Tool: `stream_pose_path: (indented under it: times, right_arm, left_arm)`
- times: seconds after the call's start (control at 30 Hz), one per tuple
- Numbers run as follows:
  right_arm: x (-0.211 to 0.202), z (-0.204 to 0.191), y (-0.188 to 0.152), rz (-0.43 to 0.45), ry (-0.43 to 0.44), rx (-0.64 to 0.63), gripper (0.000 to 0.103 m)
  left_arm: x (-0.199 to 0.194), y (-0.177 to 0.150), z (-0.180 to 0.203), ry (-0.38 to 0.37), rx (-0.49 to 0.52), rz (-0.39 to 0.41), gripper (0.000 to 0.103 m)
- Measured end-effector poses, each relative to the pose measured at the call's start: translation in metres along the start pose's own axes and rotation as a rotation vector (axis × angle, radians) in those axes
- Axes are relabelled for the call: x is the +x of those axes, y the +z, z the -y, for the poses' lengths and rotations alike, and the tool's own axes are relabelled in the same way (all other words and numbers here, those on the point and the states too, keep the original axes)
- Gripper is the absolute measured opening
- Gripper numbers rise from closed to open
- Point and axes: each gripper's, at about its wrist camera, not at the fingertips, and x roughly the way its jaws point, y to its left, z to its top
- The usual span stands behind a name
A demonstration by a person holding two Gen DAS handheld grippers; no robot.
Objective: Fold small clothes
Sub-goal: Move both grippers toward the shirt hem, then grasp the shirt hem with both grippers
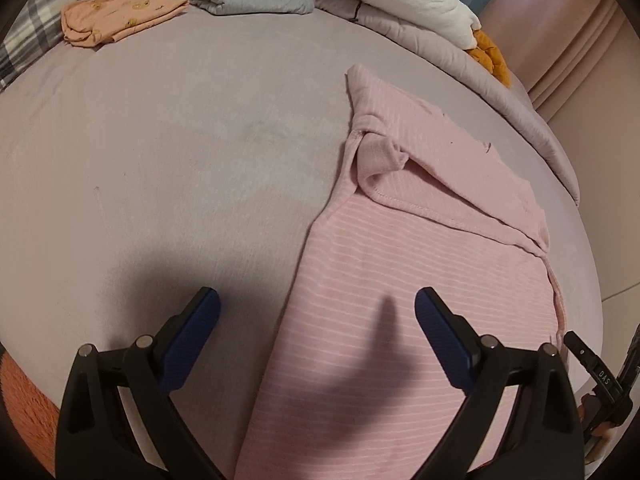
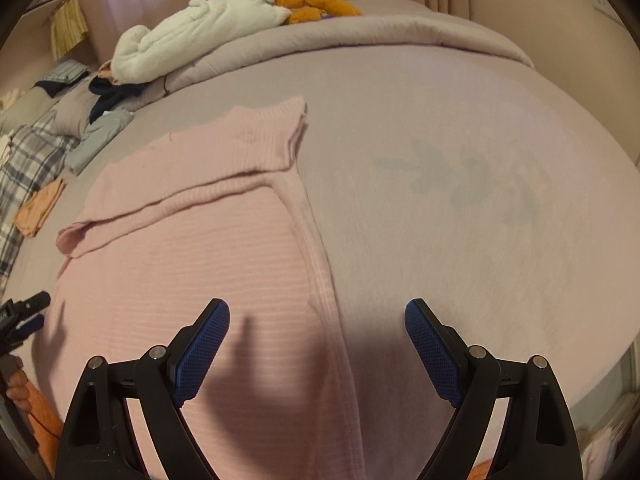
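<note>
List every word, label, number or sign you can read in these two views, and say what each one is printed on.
"DAS": white letters, turned sideways, on the black finger of the right gripper at the edge of the left wrist view.
The orange garment has small printed figures, too small to read.
No lettering shows on the pink striped garment.

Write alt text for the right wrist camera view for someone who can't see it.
A pink striped knit garment lies partly folded on a lilac bedsheet, with the open right gripper above its right edge, holding nothing. A white fluffy blanket and an orange plush toy sit on the rumpled lilac duvet behind.
</note>
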Motion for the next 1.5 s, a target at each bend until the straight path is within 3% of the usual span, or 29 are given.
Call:
stream_pose_path:
  times: [0.17, 0.27, 0.37, 0.47, 0.53, 0.63, 0.73, 0.83, 1.17, 1.5]
  right_arm:
    - [0.007, 0.004, -0.007, -0.042, 0.020, 0.027, 0.089]
    - [0.008, 0.001, -0.010, -0.045, 0.010, 0.003, 0.081]
    - [0.008, 0.002, -0.010, -0.047, 0.040, 0.026, 0.072]
    - [0.007, 0.002, -0.008, -0.042, 0.089, 0.053, 0.052]
    - [0.009, 0.000, -0.008, -0.040, 0.080, 0.047, 0.031]
    - [0.010, -0.004, -0.008, -0.048, 0.115, 0.051, 0.011]
    - [0.006, -0.004, -0.006, -0.050, 0.150, 0.068, 0.008]
    - [-0.010, 0.003, 0.004, -0.015, 0.298, 0.147, 0.007]
    - [-0.042, -0.004, 0.045, 0.114, 0.318, 0.109, 0.005]
    - [-0.028, -0.003, 0.084, 0.176, 0.260, 0.097, 0.005]
  left_arm:
    - [0.003, 0.000, -0.001, -0.006, -0.005, -0.014, 0.096]
    - [0.002, -0.001, -0.004, -0.012, -0.031, -0.013, 0.089]
    - [0.002, -0.003, -0.002, -0.078, -0.058, -0.039, 0.083]
    - [0.003, -0.007, 0.002, -0.094, -0.049, -0.055, 0.067]
    - [0.004, -0.010, 0.008, -0.060, -0.016, -0.047, 0.040]
    - [0.005, -0.013, 0.011, -0.041, -0.003, -0.049, 0.011]
    - [0.002, -0.010, 0.009, -0.051, -0.038, -0.050, 0.007]
    - [-0.010, -0.005, 0.014, -0.066, -0.032, -0.030, 0.006]
    - [-0.047, 0.029, 0.039, -0.138, 0.034, 0.071, 0.006]
    - [-0.033, 0.074, 0.053, -0.103, 0.066, 0.107, 0.006]
